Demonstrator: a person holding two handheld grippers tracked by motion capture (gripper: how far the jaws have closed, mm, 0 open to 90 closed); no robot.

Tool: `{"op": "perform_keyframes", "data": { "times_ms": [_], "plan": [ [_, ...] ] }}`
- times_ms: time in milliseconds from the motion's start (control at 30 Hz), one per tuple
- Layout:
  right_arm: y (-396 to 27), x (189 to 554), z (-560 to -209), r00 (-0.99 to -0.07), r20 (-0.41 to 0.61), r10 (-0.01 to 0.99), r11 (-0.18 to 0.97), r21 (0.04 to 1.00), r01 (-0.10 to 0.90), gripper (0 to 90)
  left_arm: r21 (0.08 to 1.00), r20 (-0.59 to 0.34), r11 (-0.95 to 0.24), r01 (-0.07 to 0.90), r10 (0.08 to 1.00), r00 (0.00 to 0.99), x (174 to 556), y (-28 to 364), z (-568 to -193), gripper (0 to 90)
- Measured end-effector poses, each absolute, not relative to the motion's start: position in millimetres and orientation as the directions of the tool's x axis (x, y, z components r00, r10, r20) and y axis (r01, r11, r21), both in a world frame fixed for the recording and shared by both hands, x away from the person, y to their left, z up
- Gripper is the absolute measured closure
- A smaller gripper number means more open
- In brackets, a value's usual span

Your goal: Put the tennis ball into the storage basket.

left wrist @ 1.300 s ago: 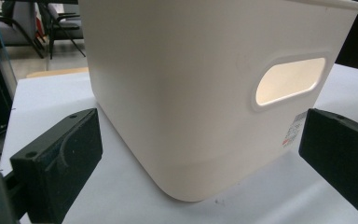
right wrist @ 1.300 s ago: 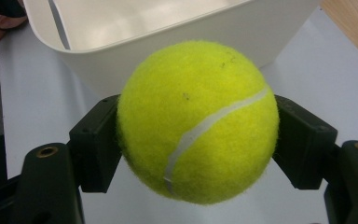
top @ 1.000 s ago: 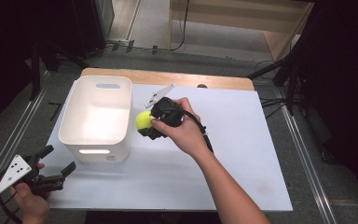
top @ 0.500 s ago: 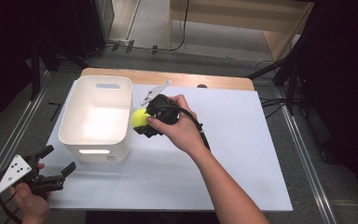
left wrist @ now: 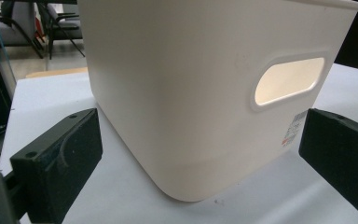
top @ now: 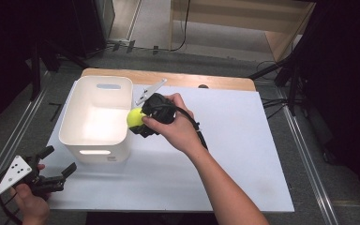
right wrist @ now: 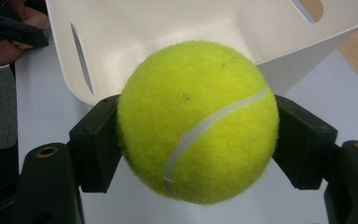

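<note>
So the right gripper has its flat black jaws clamped on a fuzzy yellow-green tennis ball with a curved white seam, held up right at the right-hand rim of the white bin. The bin is smooth matte plastic with rounded corners and oval handle slots. The left gripper sits off the bin's near left corner, jaws spread wide with nothing between them.

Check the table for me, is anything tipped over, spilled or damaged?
Nothing stands out. The white bin sits upright and intact on the table. The right gripper holds the tennis ball at the bin's rim; the left gripper is open near the table's corner.
</note>
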State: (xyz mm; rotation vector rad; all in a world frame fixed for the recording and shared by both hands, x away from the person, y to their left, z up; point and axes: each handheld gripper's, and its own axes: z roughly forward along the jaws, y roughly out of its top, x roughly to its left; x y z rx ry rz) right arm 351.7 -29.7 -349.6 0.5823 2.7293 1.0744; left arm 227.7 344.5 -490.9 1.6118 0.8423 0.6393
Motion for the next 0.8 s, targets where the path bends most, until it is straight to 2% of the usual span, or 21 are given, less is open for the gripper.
{"op": "perform_keyframes", "data": {
  "times_ms": [800],
  "plan": [
    [-1, 352, -342, -0.926, -0.002, 0.377, 0.672, 0.689, 0.272, 24.0, 0.979, -0.035, -0.094, 0.183, 0.802, 0.597, 228, 345, -491, 0.0]
  ]
}}
